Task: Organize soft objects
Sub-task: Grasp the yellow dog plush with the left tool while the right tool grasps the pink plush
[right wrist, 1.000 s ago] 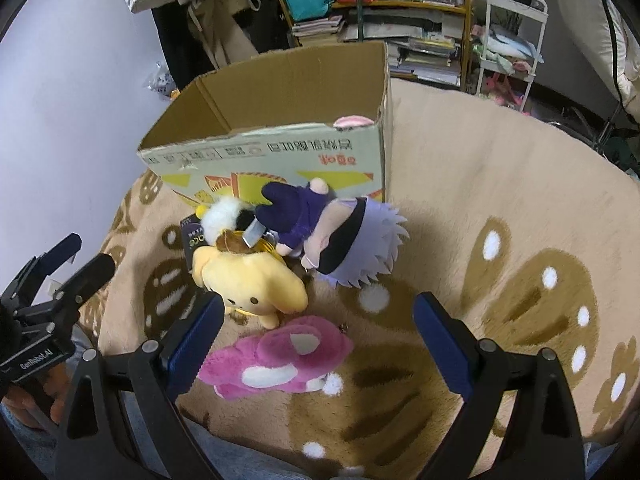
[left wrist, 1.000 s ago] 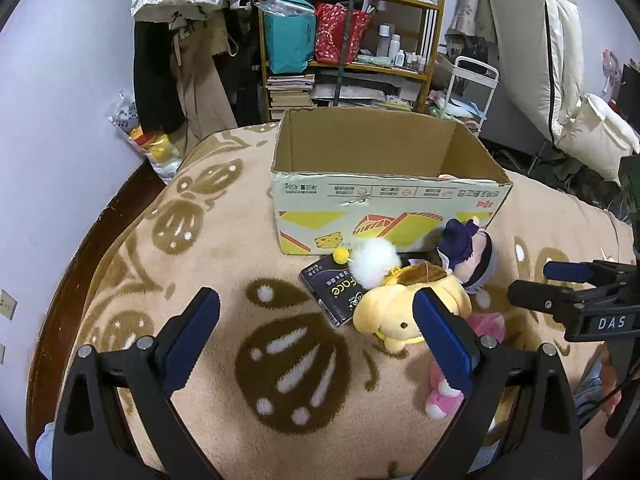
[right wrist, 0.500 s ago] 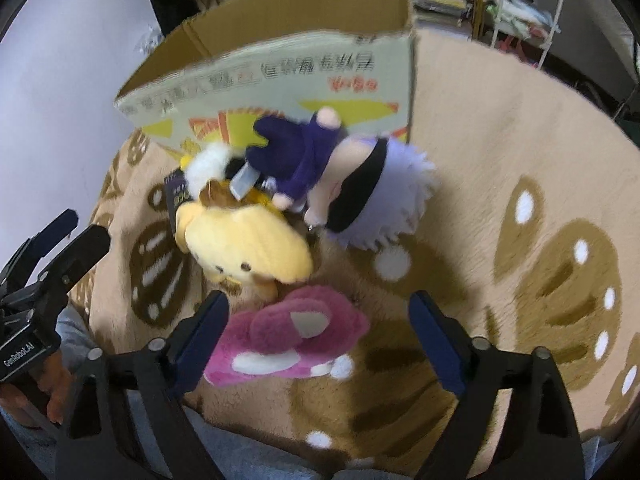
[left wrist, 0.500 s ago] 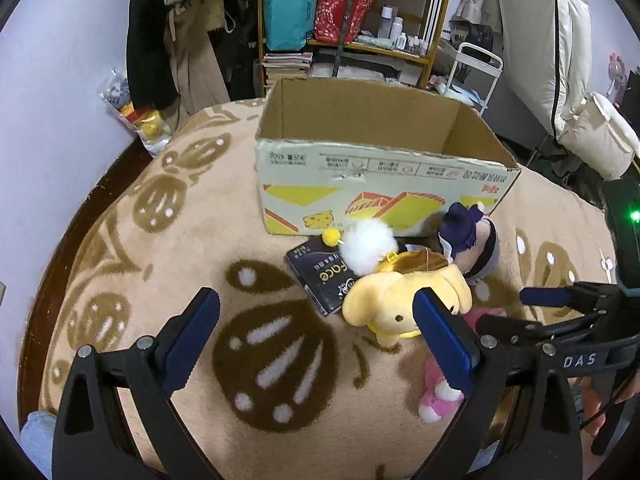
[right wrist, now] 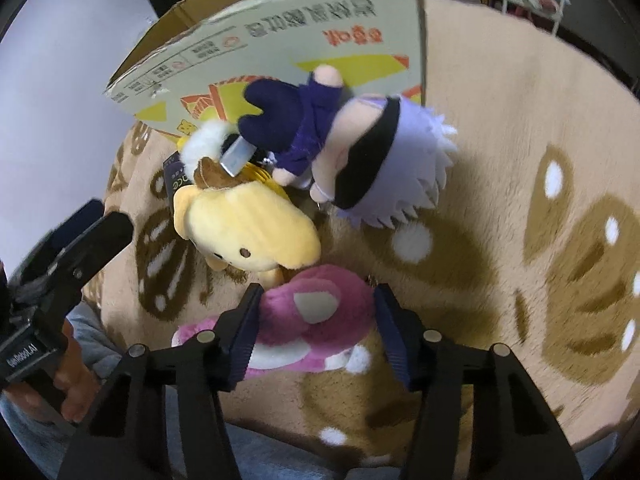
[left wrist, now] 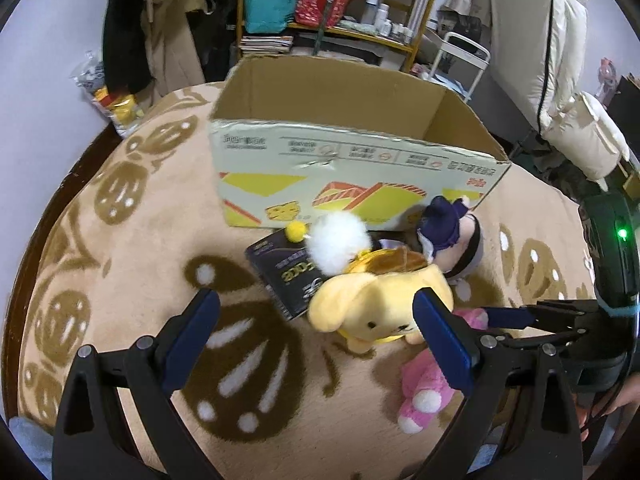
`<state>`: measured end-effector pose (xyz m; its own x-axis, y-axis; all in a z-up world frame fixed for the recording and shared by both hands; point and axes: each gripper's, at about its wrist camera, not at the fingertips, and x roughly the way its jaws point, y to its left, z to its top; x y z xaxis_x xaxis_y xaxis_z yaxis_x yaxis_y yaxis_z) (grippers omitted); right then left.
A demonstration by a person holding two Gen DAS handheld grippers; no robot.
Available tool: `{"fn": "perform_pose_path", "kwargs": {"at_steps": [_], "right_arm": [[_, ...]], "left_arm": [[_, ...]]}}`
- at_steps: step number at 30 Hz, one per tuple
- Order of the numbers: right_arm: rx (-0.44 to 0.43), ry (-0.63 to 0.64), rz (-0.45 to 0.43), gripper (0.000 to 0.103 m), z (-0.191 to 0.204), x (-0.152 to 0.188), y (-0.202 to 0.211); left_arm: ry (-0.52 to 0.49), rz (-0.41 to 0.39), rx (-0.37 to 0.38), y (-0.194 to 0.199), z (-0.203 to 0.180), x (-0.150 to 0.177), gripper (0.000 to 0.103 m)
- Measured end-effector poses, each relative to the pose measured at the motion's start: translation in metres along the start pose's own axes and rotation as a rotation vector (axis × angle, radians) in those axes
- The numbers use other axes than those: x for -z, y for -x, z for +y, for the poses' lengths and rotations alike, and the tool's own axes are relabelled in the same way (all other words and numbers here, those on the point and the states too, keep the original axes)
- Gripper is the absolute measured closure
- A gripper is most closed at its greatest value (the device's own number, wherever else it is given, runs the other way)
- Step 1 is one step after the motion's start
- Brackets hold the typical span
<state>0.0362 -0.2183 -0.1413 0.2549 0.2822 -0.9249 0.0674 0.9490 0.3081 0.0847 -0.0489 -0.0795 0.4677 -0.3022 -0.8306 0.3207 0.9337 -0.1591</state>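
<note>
Tan fleece blanket [left wrist: 132, 264] with brown paw-like prints covers the surface, and the soft toys lie bunched before an open cardboard box [left wrist: 352, 168].

Pointing steeply down, the right gripper [right wrist: 316, 320] straddles the pink plush [right wrist: 320, 312], a rounded, fuzzy toy with a cream patch; its jaws have just been closing and now the ribbed blue pads seem to press both flanks, though the blur makes the contact hard to confirm. Tilted down and spread wide, the left gripper [left wrist: 316, 332] hangs over the blanket with nothing between its fingers, just beside the yellow dog plush [left wrist: 376, 304], which is smooth-piled and floppy-eared. Behind it lie a white pompom [left wrist: 340, 242], a glossy black packet [left wrist: 288, 276] and a purple-robed doll [right wrist: 348, 152] with spiky felt hair, leaning against the box's printed wall.
</note>
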Motion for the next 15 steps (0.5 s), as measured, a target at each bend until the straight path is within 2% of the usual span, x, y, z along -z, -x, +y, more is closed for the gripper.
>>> {"fn": "perform_pose_path", "kwargs": {"at_steps": [4,11,15], "right_arm": [[0.053,0.037,-0.030,0.047,0.007,-0.003,0.006],[0.115,0.029,-0.064,0.047,-0.001,-0.007,0.016],[0.115,0.016,-0.054,0.047,-0.008,-0.010,0.016]], "left_arm": [[-0.015,0.010,0.040,-0.007,-0.009,-0.007,0.007],[-0.062,0.064,0.075,-0.028,-0.023,-0.008,0.007],[-0.077,0.109,0.080,-0.044,-0.028,-0.005,0.007]]}}
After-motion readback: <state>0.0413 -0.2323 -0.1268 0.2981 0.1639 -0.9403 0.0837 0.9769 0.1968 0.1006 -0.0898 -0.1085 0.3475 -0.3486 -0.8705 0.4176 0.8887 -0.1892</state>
